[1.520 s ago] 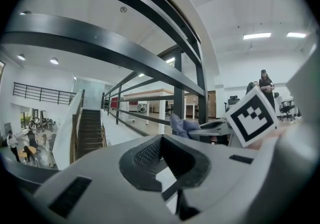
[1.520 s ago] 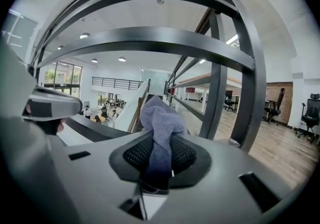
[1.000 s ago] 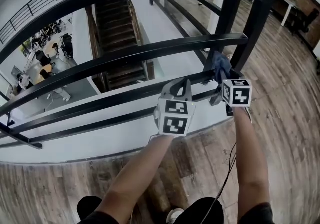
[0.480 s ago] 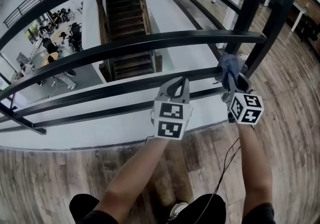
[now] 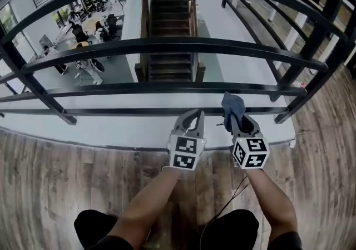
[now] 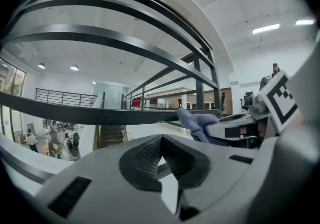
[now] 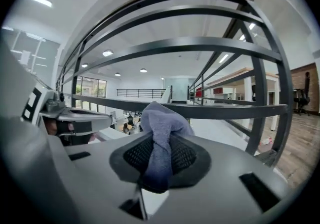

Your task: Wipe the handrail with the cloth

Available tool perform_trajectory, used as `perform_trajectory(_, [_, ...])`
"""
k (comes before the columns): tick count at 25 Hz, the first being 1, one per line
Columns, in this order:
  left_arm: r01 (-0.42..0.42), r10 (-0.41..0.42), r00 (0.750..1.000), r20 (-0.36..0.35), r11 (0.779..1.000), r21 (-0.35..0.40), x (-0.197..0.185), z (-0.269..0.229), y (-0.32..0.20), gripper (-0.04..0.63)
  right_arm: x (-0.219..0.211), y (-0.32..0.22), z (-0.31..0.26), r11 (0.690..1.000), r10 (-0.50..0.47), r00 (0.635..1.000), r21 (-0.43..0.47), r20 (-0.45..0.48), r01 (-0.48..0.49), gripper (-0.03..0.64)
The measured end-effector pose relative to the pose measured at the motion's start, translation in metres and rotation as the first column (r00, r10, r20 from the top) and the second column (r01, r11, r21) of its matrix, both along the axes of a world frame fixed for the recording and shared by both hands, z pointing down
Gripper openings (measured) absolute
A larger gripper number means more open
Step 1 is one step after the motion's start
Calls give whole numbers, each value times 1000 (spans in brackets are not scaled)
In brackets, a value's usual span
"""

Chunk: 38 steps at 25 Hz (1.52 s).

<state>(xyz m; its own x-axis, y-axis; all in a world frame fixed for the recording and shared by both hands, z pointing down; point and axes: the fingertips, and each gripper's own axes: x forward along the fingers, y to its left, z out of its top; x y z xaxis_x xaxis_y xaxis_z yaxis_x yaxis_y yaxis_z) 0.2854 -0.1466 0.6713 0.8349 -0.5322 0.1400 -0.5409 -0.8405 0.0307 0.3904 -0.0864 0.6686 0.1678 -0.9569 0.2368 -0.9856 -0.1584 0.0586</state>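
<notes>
Two risks: blue cloth (image 5: 232,105), pinched by closed fingers of right gripper (image 5: 237,123), could snag on handrail (image 5: 111,112) lowest bar, pull free, drop beyond handrail. Left gripper (image 5: 191,115) fingers together, empty.

Grey left gripper (image 5: 196,114), right gripper (image 5: 235,121), black-and-white marker cubes (image 5: 186,152), thin black cable (image 5: 232,194)

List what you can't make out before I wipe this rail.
- Whether the cloth touches the handrail: cloth overlaps the bar in head view, covers it in right gripper view.
- Dust on the handrail: too small anywhere.
- Handrail's left end: cut by head view's edge.
</notes>
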Motion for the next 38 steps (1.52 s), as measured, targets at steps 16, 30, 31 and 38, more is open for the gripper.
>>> perform_trajectory(16, [420,-420,908,15,907,-15,-374,9,-191,2,-391,-228,29,929,-366,928,-33,73,369,80])
perform_trajectory(30, [537,-533,842,82,843,-32,-582,28,-268,2,-609,-341,65,907,-393,903,-85,175,411,80])
perform_trajectory(31, [551,-547,833,83,834,-33,-594,33,-270,2,-621,-344,71,904,-396,900,-94,180,417,80])
perform_trajectory(38, [600,-594,799,95,798,-59,-646,64,-283,2,-675,-366,110,887,-401,900,-175,170,428,80])
